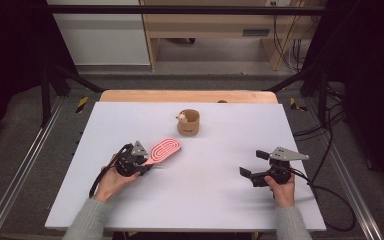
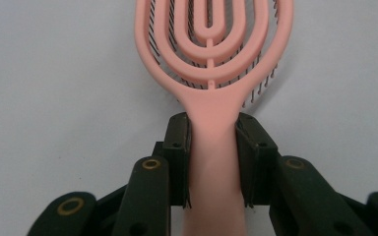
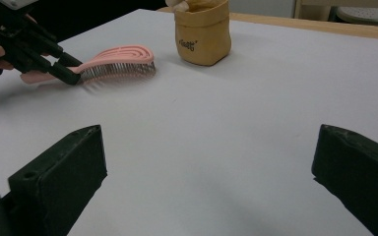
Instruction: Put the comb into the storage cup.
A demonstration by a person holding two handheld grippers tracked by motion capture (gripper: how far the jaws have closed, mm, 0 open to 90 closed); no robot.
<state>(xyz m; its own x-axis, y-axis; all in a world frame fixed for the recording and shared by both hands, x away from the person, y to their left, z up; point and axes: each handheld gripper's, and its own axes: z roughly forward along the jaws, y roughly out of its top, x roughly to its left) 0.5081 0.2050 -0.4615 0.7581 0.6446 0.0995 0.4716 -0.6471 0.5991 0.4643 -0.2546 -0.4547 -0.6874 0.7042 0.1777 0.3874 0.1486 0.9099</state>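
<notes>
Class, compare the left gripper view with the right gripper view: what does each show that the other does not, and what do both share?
Left gripper view alone: the left gripper close up, jaws shut on the pink hairbrush handle, its looped back facing the camera. Right gripper view alone: the tan pouch with a small toy in it, the brush's bristles pointing down, and the right gripper open. Shared: the brush and the white table.

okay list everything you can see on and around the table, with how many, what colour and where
hairbrush: one, pink, left of the table's middle, bristles down, handle clamped in the left gripper
paper bag: one, tan, small, upright at the table's far middle, something pale inside
table: one, white top, wooden far edge
left gripper: one, black, shut on the hairbrush handle
right gripper: one, black, jaws wide apart, above the table's right side
hands: two, grey sleeves, near edge
</notes>
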